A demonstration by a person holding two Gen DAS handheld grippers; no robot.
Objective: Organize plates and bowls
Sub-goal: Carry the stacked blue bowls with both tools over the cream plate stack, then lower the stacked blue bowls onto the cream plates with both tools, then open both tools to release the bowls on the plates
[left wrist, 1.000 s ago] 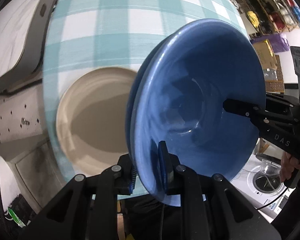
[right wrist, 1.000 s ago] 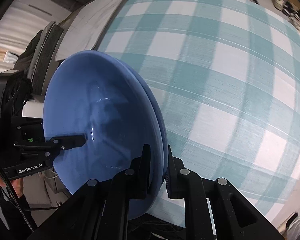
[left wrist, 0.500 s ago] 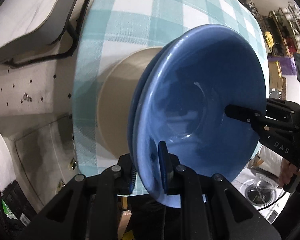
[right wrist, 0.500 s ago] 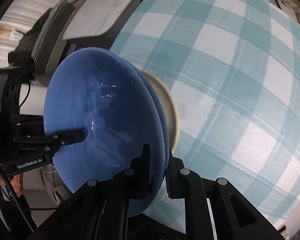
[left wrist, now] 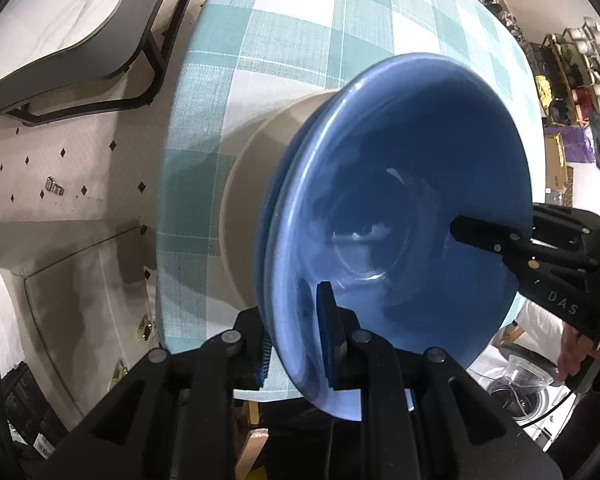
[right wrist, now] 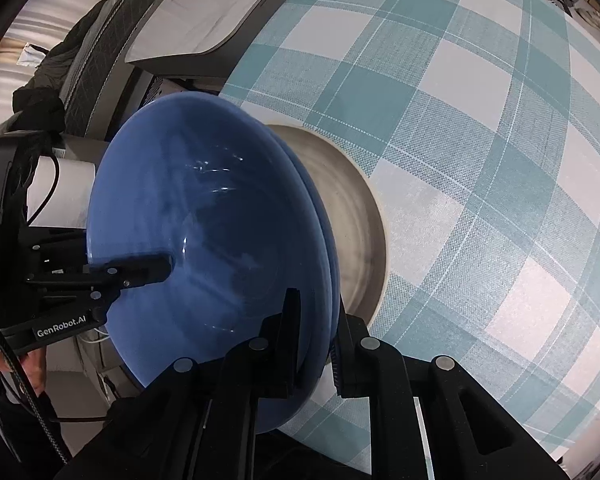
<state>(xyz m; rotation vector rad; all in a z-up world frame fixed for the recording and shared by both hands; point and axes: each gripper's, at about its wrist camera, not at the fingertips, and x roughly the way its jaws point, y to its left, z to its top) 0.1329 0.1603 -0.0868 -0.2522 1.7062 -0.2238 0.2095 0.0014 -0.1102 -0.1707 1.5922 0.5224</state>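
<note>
Blue bowls [left wrist: 400, 208], two nested, are held level, hollow upward, above the beige plate [right wrist: 360, 216] on the checked tablecloth [right wrist: 480, 160]; left gripper [left wrist: 300, 340] and right gripper [right wrist: 316, 344] pinch opposite rims.

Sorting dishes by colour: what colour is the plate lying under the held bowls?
Beige plate, clearest in the right wrist view.

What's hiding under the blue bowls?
Under the blue bowls, held by the left tool and right tool, a beige plate lies on the checked tablecloth. Its middle is covered.
</note>
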